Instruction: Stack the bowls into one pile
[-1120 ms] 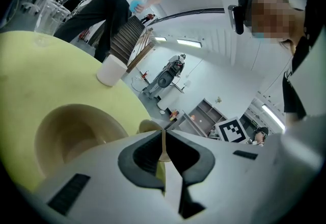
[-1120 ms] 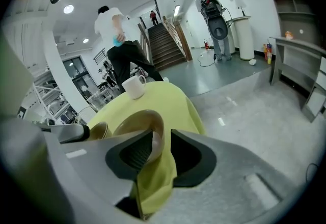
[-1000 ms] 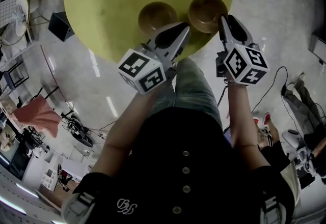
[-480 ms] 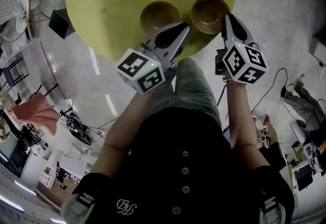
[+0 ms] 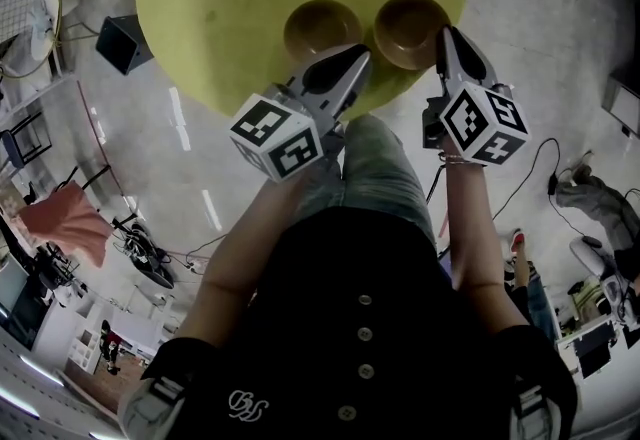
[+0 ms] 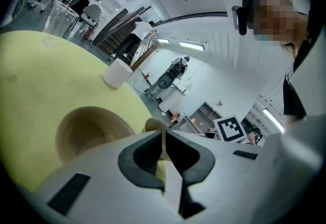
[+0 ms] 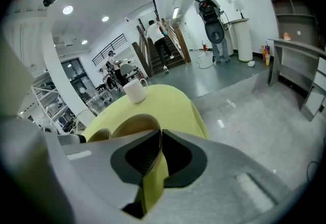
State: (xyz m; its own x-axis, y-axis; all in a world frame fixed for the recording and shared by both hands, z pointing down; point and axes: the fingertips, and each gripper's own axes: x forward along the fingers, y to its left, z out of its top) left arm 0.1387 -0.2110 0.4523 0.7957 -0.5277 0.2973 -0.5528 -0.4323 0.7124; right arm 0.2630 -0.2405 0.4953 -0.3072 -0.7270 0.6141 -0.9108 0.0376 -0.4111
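Moved since a second ago: basically nothing, both claws sit where they were, bowls haven't budged
Left claw [image 5: 362,52]: pinched shut, empty, tip just short of the left bowl [image 5: 322,29]
Right claw [image 5: 441,34]: closed too, nothing in it, right by the right bowl [image 5: 410,26]
Bowls: just beside each other, near the front edge of the yellow tabletop [image 5: 220,8]
Handling: look light, stiff, smooth, maybe slippery; I'd pinch one by the rim

Table [image 5: 230,8]: left bowl [image 5: 322,28], right bowl [image 5: 410,28], mug [image 7: 135,90]

White mug [image 7: 135,90] on yellow table [image 7: 170,100]
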